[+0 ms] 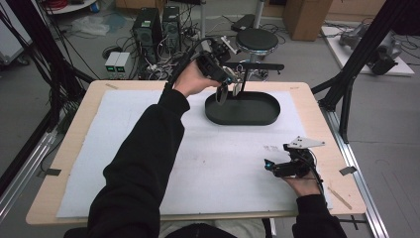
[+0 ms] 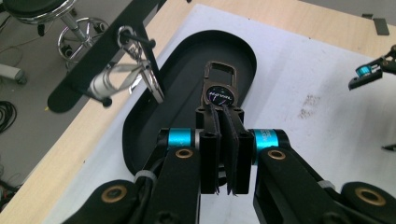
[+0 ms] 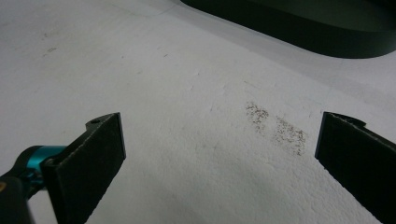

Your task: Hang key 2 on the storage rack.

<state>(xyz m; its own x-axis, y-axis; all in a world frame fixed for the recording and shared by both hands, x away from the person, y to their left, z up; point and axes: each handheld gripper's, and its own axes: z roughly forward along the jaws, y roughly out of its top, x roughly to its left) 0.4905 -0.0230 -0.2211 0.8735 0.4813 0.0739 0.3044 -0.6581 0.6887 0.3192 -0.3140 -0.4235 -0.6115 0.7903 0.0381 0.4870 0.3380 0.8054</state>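
My left gripper (image 1: 226,84) (image 2: 223,113) hangs above the black oval tray (image 1: 262,118) (image 2: 187,60), shut on a black keychain (image 2: 219,93) with a round disc and a rectangular clasp; that keychain (image 1: 221,94) dangles over the tray's left end. Beside it a silver key ring (image 2: 135,74) (image 1: 238,83) hangs from a peg on a black bar (image 1: 262,66) (image 2: 93,70). My right gripper (image 1: 276,156) (image 3: 219,149) rests low over the white mat (image 1: 148,134) at the near right, open wide with nothing between its jaws.
The tray's edge (image 3: 299,28) lies ahead of the right gripper, past a dark stain (image 3: 275,126) on the mat. A black stool (image 1: 256,39) and computer towers (image 1: 157,27) stand beyond the table. Black frame posts (image 1: 346,79) flank the table.
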